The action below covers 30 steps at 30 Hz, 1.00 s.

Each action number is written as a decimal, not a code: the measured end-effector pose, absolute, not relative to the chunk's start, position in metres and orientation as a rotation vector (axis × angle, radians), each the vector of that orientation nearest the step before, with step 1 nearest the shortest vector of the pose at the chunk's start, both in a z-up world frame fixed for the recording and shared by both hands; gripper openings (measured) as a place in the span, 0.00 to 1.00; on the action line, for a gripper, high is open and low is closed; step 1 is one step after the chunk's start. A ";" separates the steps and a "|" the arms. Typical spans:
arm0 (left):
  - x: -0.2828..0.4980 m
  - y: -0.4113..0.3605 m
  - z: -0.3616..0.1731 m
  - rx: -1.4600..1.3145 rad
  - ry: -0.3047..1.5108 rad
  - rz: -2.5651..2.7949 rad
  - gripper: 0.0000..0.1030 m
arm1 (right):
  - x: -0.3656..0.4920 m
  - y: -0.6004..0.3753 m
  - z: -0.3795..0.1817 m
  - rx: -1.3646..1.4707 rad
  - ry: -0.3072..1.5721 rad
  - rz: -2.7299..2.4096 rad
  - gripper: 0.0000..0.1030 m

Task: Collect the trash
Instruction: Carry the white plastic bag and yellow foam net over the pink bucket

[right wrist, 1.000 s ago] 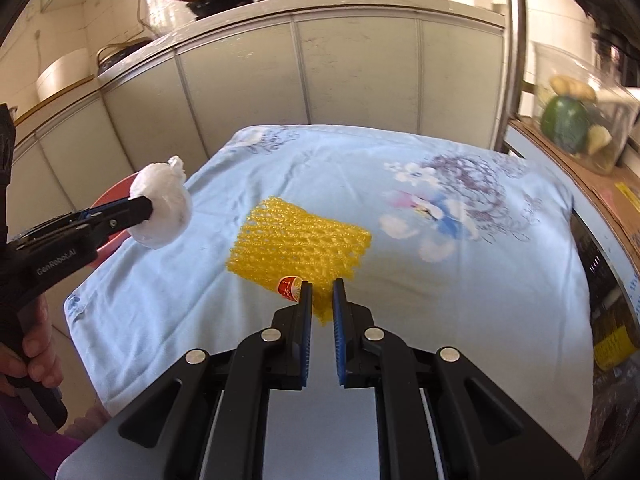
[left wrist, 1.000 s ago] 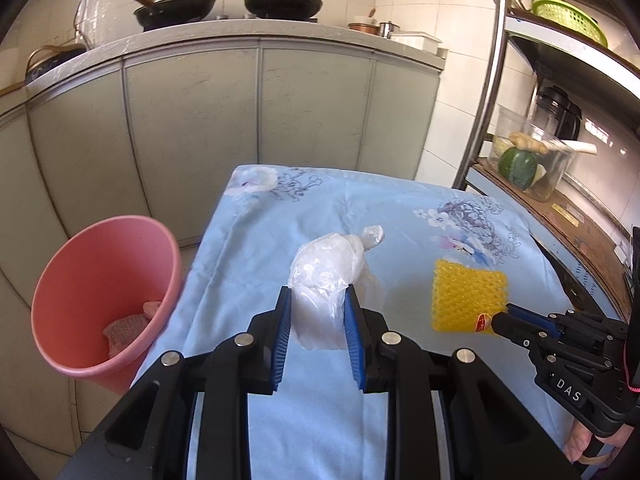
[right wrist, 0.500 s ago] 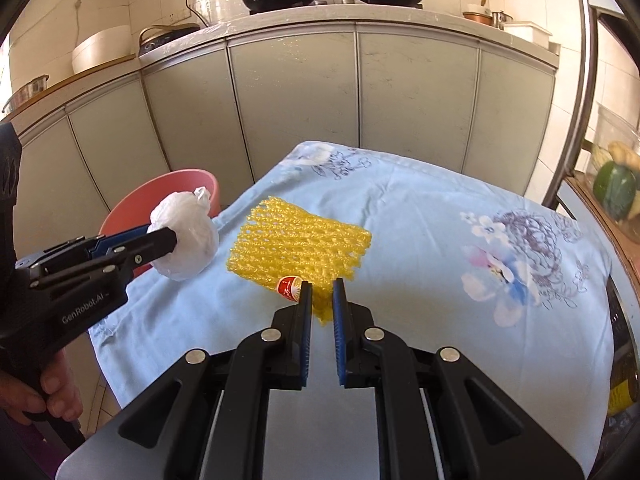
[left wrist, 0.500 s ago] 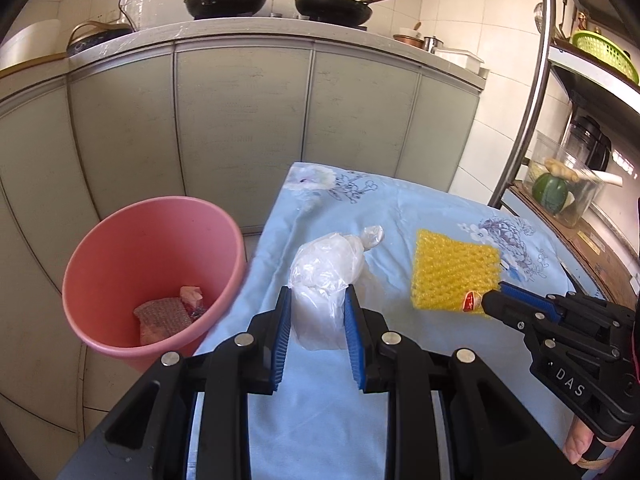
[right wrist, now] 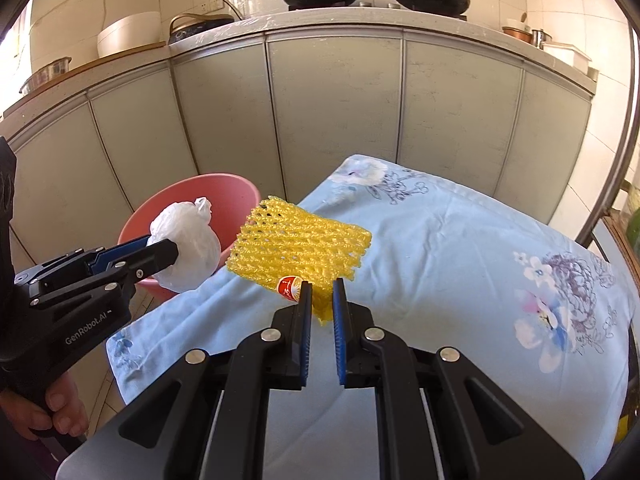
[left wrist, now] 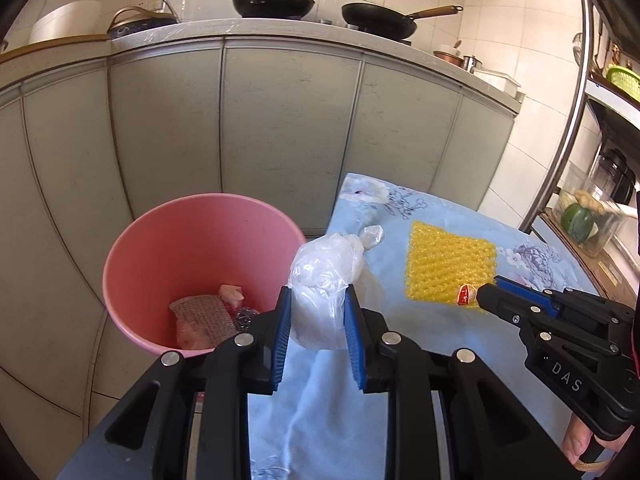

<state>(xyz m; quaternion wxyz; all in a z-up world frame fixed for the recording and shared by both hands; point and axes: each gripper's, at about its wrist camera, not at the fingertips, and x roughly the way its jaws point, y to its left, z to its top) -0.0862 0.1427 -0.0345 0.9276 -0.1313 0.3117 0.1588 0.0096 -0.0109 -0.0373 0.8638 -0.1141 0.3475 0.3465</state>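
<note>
The left gripper (left wrist: 316, 332) is black with blue ridged pads. Its two fingers squeeze a white plastic bag (left wrist: 326, 288). The bag is thin, crinkly and round like a ball, with a little knot on top. In the right wrist view it hangs in the air in front of the bucket's rim, off the table.

The right gripper (right wrist: 319, 300) looks the same, black and blue. Its fingers are nearly closed and pinch the edge of a yellow foam net (right wrist: 300, 246). The net is soft and bumpy, full of small holes, and shaped like a flat square. A small red sticker (right wrist: 289, 286) sits on its near corner. The net is lifted above the cloth.

Under both things is a table with a light blue cloth (right wrist: 460, 248). The cloth is smooth, has a few wrinkles, and has flowers printed on it.

Beside the table, on the tiled floor, stands a round pink plastic bucket (left wrist: 160, 248). Inside at the bottom lie a piece of bubble wrap (left wrist: 202, 320), a small pale crumpled scrap and something shiny.

Behind the bucket are grey-green cupboard doors (left wrist: 280, 128). On the counter above sit two dark pans (left wrist: 378, 20) with wooden handles. At the far right, a clear box (left wrist: 588, 216) on a shelf holds a green vegetable.
</note>
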 end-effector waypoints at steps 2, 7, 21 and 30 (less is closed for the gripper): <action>-0.088 0.149 -0.035 -0.279 0.639 0.338 0.24 | 0.010 -0.005 -0.037 -0.244 0.727 0.735 0.10; -0.095 0.162 -0.037 -0.301 0.634 0.357 0.24 | 0.011 0.002 -0.036 -0.245 0.730 0.744 0.10; -0.109 0.192 -0.039 -0.356 0.609 0.415 0.24 | 0.014 0.022 -0.041 -0.256 0.746 0.777 0.10; -0.112 0.207 -0.042 -0.366 0.610 0.452 0.24 | 0.012 0.048 -0.039 -0.273 0.741 0.828 0.10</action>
